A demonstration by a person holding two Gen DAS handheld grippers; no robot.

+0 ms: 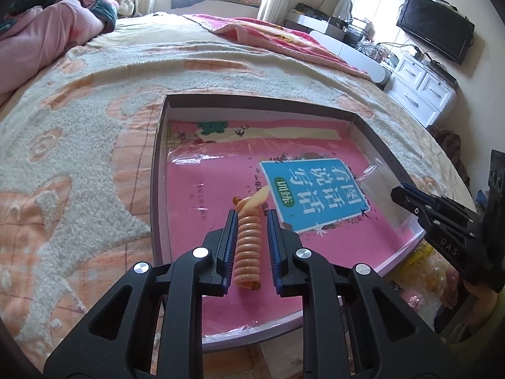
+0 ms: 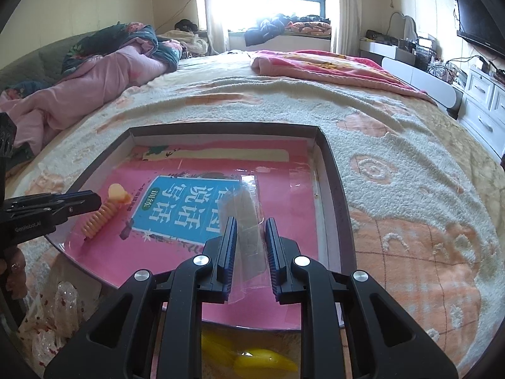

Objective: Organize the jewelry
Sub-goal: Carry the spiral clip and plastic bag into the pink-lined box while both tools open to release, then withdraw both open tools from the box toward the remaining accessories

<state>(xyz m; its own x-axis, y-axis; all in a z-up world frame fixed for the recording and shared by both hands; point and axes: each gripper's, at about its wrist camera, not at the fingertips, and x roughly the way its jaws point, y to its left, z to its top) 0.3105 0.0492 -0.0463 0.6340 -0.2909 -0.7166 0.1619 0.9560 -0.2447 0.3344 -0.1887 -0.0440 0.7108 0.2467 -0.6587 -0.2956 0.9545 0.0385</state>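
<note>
Left claw [image 1: 249,218]: jaws apart, orange coiled hair tie [image 1: 249,240] seen lying between them, no pad contact visible. The tie rests on the pink book [image 1: 221,189] inside the shallow box [image 1: 157,170] on the bed [image 1: 79,120]. Right claw [image 2: 249,227]: jaws apart, clear plastic bag [image 2: 249,243] lying between them, grip not confirmed. Blue label [image 2: 189,208] is seen ahead-left of the right claw, yellow item [image 2: 262,360] below it past the box edge, crumpled plastic wrap [image 2: 53,312] down-left.
</note>
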